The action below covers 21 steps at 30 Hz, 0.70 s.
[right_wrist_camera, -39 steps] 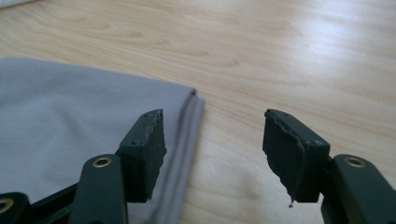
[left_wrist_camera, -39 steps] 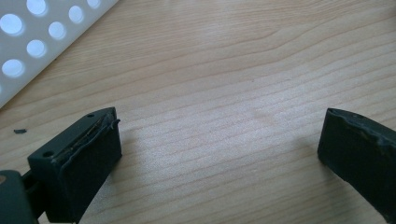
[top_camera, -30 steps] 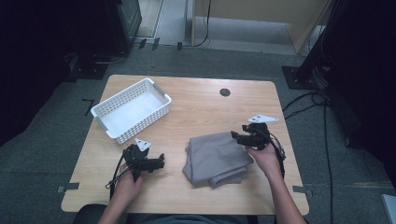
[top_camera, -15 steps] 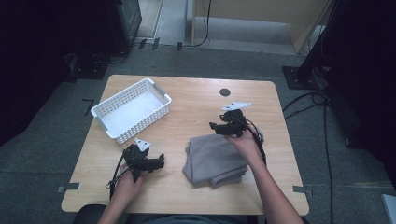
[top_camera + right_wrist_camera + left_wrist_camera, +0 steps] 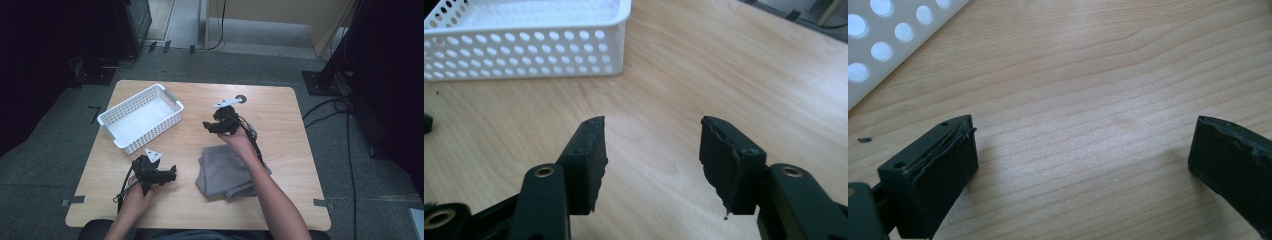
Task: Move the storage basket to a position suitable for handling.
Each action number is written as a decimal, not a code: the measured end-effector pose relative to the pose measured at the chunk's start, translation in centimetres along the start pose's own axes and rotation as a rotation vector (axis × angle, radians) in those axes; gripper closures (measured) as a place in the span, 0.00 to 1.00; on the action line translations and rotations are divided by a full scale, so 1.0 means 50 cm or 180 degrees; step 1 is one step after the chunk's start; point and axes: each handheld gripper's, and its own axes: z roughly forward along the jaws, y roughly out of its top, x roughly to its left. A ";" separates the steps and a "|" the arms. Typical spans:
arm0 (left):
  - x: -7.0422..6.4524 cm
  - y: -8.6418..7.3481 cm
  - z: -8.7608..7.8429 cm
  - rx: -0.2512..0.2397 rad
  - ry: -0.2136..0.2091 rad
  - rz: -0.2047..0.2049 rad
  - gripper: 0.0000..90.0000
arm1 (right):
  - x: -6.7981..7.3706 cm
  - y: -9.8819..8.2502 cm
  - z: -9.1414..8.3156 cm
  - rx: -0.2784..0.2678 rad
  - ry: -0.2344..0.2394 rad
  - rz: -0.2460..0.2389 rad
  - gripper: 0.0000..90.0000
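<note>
Right tongs (image 5: 207, 126) spread, closing, empty, beyond grey cloth (image 5: 227, 172), left tongs (image 5: 170, 175) spread beside it

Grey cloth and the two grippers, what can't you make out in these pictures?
- Grey cloth, high view: its right part lies under the person's right forearm; fold count unclear.
- Right gripper, high view: fingers too small to judge the gap.
- White basket, left gripper view: cut off by the frame corner.
</note>
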 end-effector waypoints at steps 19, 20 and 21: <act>-0.004 -0.006 -0.005 0.0004 -0.0049 0.0060 0.00 | 0.023 0.117 0.133 -0.0111 0.0098 -0.0071 0.52; -0.004 -0.006 -0.005 0.0003 -0.0049 0.0062 0.00 | 0.026 0.127 0.147 -0.0109 0.0109 -0.0074 0.52; -0.005 -0.006 -0.005 -0.0001 -0.0050 0.0060 0.00 | 0.026 0.127 0.147 -0.0109 0.0109 -0.0074 0.52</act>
